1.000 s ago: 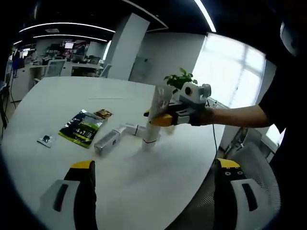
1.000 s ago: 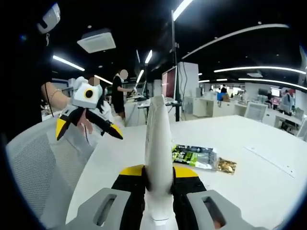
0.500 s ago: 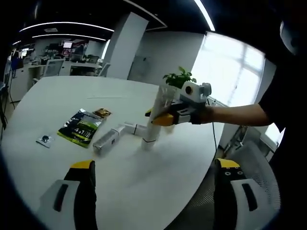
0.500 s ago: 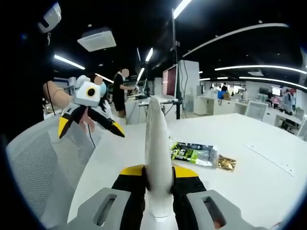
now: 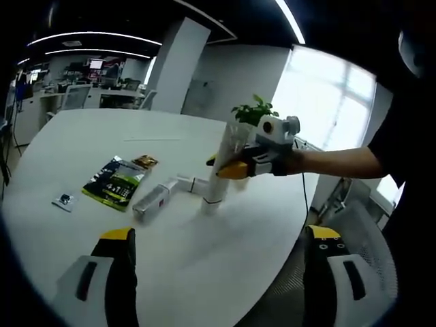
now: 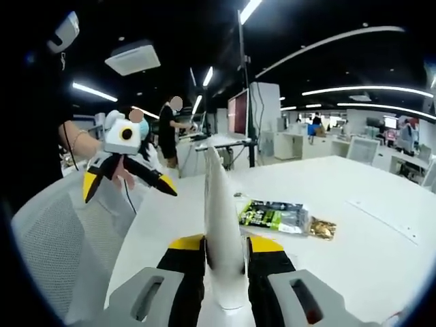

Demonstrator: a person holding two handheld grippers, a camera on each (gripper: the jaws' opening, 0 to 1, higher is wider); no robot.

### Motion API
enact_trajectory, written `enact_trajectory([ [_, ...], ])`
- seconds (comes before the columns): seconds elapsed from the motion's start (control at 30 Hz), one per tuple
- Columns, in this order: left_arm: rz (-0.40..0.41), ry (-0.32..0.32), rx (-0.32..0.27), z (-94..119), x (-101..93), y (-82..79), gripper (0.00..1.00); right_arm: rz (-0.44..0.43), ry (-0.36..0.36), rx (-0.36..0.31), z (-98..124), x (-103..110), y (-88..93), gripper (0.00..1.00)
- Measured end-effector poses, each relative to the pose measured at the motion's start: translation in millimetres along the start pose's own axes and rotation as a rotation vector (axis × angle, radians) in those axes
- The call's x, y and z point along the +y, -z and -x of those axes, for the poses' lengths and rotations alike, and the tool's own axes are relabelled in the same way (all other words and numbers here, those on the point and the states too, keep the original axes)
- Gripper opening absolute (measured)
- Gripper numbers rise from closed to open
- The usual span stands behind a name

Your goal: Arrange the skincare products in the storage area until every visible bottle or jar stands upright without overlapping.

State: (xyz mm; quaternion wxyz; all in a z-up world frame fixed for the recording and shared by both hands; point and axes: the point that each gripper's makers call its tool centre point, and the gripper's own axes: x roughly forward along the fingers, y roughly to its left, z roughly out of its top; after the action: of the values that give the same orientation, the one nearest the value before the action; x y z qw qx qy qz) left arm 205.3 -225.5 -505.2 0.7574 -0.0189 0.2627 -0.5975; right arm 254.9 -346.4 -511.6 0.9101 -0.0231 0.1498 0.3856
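White tube: cap down on the tabletop, upright, clamped between the jaws of my right hand-held gripper.
Left hand-held gripper: jaws spread wide, holding nothing, near edge of tabletop.
Step in hand: I judge I am standing the tube up; release not yet made.
Next move: ease the jaws apart slowly; a tall tube on a narrow cap may tip.
Lying bottles: just behind the tube, on their sides, still to right.
Green sachet: farther left, flat.
Room: open office, ceiling strip lights, potted plant by the window.
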Motion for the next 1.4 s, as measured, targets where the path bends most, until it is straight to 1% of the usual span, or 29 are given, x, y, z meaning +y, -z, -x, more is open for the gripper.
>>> enact_trajectory([
  [0.1,0.000,0.000,0.000,1,-1.2,0.5,0.96,-0.009,0.007,0.004,2,-2,2.3,0.20],
  [0.17,0.001,0.000,-0.004,1,-2.0,-0.1,0.96,-0.006,0.011,0.018,4,-1,2.9,0.20],
  [0.27,-0.001,0.000,-0.010,3,-3.6,-1.5,0.96,-0.018,0.017,0.024,6,3,1.2,0.23],
  [0.37,-0.001,0.000,-0.016,3,-4.4,-2.0,0.96,-0.027,0.038,0.033,11,1,1.1,0.26],
  [0.5,-0.009,-0.002,-0.013,6,-5.3,-1.5,0.95,-0.038,0.056,0.026,18,3,-2.4,0.27],
  [0.57,-0.010,-0.003,-0.015,7,-5.2,-1.8,0.95,-0.037,0.069,0.037,22,1,2.6,0.29],
  [0.8,-0.015,-0.021,-0.013,12,-0.7,-0.9,0.95,-0.066,0.102,0.049,35,6,4.7,0.33],
  [0.9,-0.016,-0.028,-0.017,14,-0.2,-1.9,0.95,-0.079,0.122,0.057,42,6,7.6,0.37],
  [1.0,-0.016,-0.032,-0.016,15,0.2,-0.9,0.95,-0.089,0.132,0.060,46,7,9.2,0.37],
  [1.07,-0.018,-0.032,-0.014,16,-1.0,-0.1,0.95,-0.094,0.142,0.061,49,8,9.6,0.39],
  [1.2,-0.020,-0.033,-0.004,18,-3.0,2.6,0.95,-0.116,0.159,0.064,54,10,11.1,0.42],
  [1.4,-0.026,-0.045,-0.001,23,-1.8,3.8,0.95,-0.137,0.175,0.065,58,19,10.9,0.45],
])
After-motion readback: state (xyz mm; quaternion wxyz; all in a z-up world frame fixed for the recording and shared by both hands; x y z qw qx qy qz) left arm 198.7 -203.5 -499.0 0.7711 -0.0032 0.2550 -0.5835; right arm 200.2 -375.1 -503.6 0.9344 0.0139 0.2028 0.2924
